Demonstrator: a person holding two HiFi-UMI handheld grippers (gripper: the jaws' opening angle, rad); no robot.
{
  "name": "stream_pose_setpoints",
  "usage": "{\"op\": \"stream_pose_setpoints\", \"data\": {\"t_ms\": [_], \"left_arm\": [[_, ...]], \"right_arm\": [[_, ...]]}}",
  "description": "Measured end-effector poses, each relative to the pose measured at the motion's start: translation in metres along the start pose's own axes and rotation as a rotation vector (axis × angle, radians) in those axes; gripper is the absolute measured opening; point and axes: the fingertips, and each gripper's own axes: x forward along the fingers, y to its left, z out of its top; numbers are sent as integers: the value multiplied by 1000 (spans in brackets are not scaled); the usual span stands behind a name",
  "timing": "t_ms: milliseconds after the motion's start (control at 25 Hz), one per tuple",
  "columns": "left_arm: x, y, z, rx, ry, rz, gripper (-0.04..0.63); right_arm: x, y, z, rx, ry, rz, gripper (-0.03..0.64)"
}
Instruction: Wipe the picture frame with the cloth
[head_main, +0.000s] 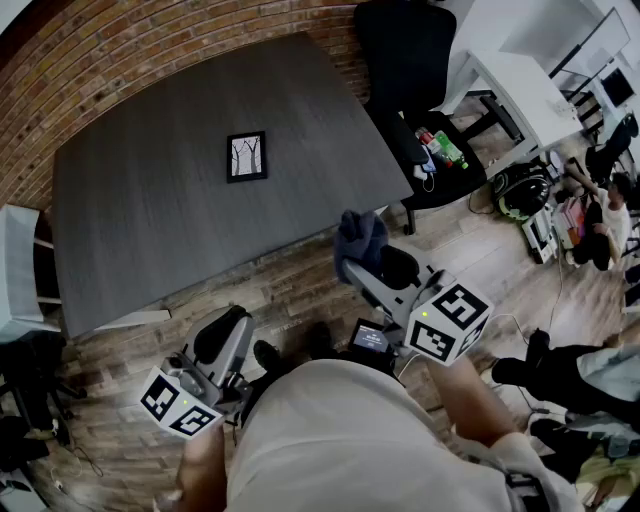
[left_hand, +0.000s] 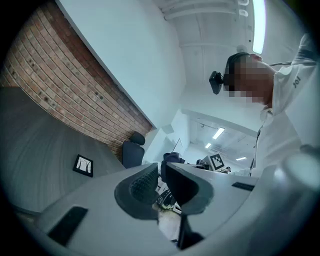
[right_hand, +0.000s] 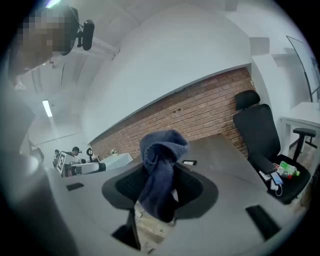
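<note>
A small black picture frame (head_main: 246, 156) with a white print of bare trees lies flat near the middle of the grey table (head_main: 150, 220); it also shows as the picture frame (left_hand: 83, 165) and, far off, the picture frame (right_hand: 189, 162). My right gripper (head_main: 358, 262) is shut on a dark blue cloth (head_main: 360, 240), held in the air off the table's near right corner. The cloth (right_hand: 160, 170) bunches between the jaws and hangs below them. My left gripper (head_main: 225, 338) is shut with nothing in it, held low in front of the person, short of the table's near edge.
A brick wall (head_main: 150, 60) runs behind the table. A black office chair (head_main: 410, 70) stands at the table's right, with bottles (head_main: 440, 148) on its seat. White desks (head_main: 520, 90) and seated people (head_main: 610, 205) are further right. Wooden floor lies between me and the table.
</note>
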Motion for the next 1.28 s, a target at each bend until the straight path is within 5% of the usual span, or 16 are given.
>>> {"op": "stream_pose_setpoints", "data": {"t_ms": [720, 1280], "left_arm": [[29, 25, -29, 12, 76, 101, 78], [63, 191, -45, 193, 358, 94, 219]], "right_arm": [[32, -41, -21, -22, 132, 67, 186], [166, -81, -43, -185, 383, -24, 187]]}}
